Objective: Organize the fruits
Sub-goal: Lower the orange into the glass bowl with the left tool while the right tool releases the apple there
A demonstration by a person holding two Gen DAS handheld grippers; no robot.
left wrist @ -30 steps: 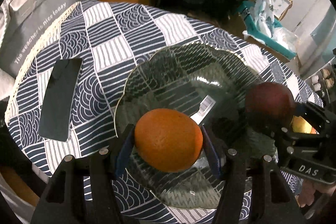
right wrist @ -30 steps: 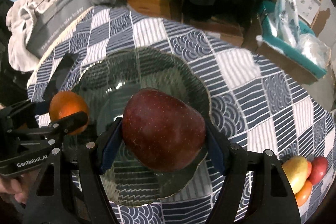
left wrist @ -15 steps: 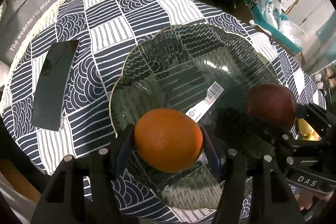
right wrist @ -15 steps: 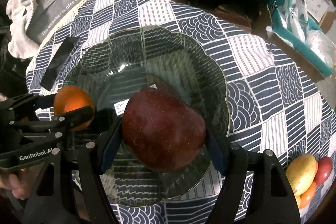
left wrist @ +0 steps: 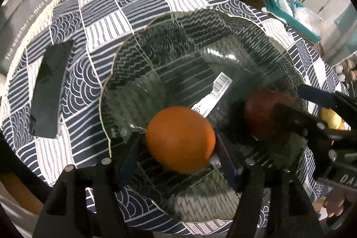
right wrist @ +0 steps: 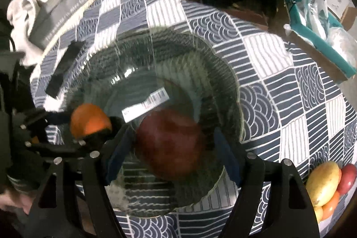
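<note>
Left tool (left wrist: 178, 153) astride orange (left wrist: 180, 138)

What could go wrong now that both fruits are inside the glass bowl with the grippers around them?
1. The left gripper has just been opening around the orange; freed, the round fruit may roll across the glass bowl into the red apple.
2. The right gripper stands close beside the left one, so the fingers could clash on withdrawal.
3. A finger may catch the bowl's rim and shift it on the tablecloth.
</note>
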